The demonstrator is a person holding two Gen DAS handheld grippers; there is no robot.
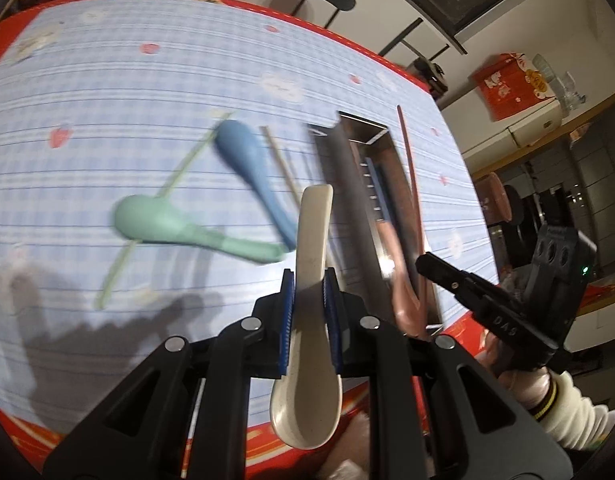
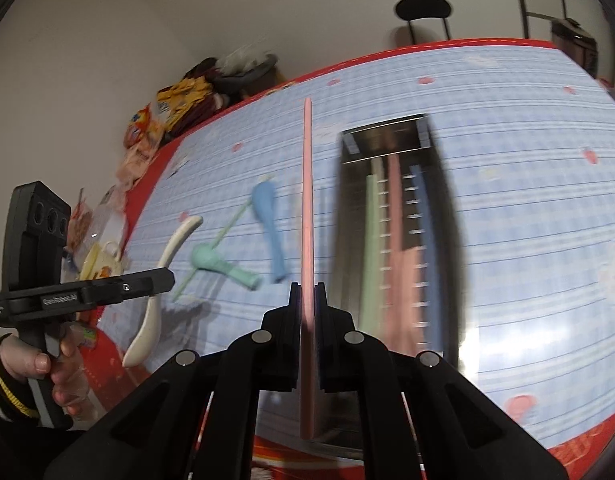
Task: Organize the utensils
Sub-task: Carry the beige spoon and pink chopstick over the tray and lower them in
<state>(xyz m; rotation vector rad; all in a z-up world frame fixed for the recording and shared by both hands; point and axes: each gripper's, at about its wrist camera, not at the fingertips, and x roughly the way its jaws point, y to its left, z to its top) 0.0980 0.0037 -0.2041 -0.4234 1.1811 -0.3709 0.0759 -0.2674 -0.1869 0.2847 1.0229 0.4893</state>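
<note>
Cream spoon (image 1: pixel 313 280) pinched by left gripper (image 1: pixel 310 280); pink chopstick (image 2: pixel 307 216) pinched by right gripper (image 2: pixel 307 300). Slip risked: narrow grips, metal tray (image 2: pixel 447 240) not reached.

The left gripper (image 1: pixel 310 280) clamps a cream spoon (image 1: pixel 307 320) by its handle above the tablecloth (image 1: pixel 107 120). Left of the metal tray (image 1: pixel 359 200) lie a blue spoon (image 1: pixel 247 160) and a green spoon (image 1: pixel 159 222).
</note>
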